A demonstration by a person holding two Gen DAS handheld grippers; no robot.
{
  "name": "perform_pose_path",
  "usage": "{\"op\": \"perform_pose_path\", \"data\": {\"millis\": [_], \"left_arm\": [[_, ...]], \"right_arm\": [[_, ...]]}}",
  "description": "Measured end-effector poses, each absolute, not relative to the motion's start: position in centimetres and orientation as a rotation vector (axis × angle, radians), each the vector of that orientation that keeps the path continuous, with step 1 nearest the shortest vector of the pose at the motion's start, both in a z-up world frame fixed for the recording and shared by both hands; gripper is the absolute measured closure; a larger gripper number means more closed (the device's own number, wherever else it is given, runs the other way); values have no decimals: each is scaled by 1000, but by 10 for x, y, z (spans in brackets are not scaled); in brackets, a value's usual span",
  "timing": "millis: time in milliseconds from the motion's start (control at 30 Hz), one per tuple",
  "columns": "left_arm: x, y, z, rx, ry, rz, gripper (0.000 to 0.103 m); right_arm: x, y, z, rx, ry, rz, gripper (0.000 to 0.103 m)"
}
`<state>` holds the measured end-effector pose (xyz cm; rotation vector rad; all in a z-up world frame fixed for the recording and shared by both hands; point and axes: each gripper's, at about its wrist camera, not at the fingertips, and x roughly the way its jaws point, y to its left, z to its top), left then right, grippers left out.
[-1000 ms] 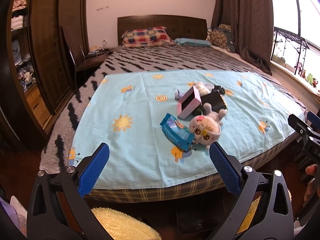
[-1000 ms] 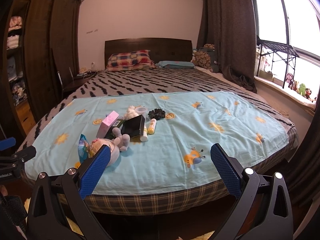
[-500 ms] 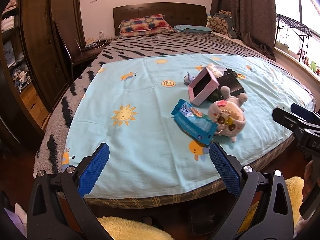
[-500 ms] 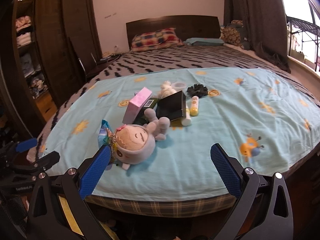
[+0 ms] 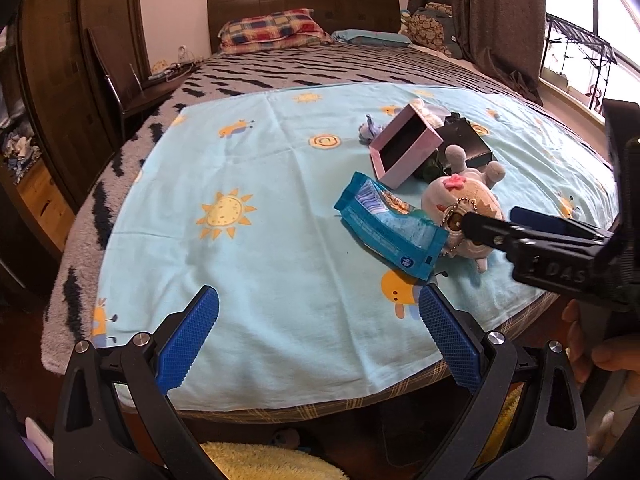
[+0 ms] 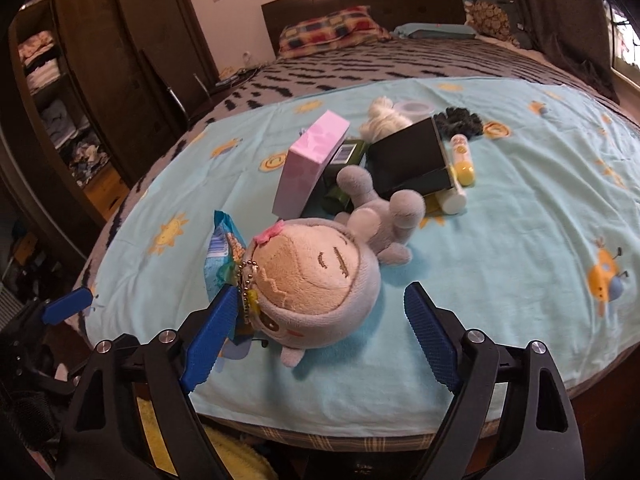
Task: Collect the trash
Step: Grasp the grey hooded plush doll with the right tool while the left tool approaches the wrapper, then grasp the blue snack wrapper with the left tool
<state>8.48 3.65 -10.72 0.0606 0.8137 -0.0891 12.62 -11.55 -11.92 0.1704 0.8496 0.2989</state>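
The right gripper (image 6: 316,324), jaws just narrowing but unclamped, straddles the plush toy (image 6: 316,276). The blue snack wrapper (image 5: 390,224), presumably trash, lies touching the toy's left side. The left gripper (image 5: 318,340) hangs spread and empty, nearer the bed edge than the toy.

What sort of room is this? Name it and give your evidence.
A bedroom, almost certainly: a large bed with a dark wooden headboard and plaid pillow, plus a wardrobe with folded clothes on its shelves.
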Motion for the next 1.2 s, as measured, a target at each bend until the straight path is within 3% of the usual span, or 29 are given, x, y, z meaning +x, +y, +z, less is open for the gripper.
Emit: {"op": "perform_pose_path", "data": {"millis": [167, 233, 800, 867, 1067, 1133, 1200], "left_arm": [[94, 36, -116, 50, 838, -117, 8], [99, 32, -119, 50, 843, -136, 8], [161, 5, -144, 4, 874, -203, 11], [169, 1, -147, 9, 876, -198, 16], [177, -5, -152, 26, 858, -191, 44], [174, -4, -151, 28, 848, -188, 64], [172, -2, -149, 26, 844, -185, 74]], "right_arm": [[142, -111, -131, 214, 874, 356, 20], [143, -109, -127, 203, 856, 388, 30], [131, -148, -97, 112, 732, 306, 32], [133, -150, -101, 111, 740, 303, 32], [130, -154, -111, 121, 757, 299, 32], [126, -157, -111, 125, 755, 295, 32], [121, -158, -110, 127, 750, 293, 32]]}}
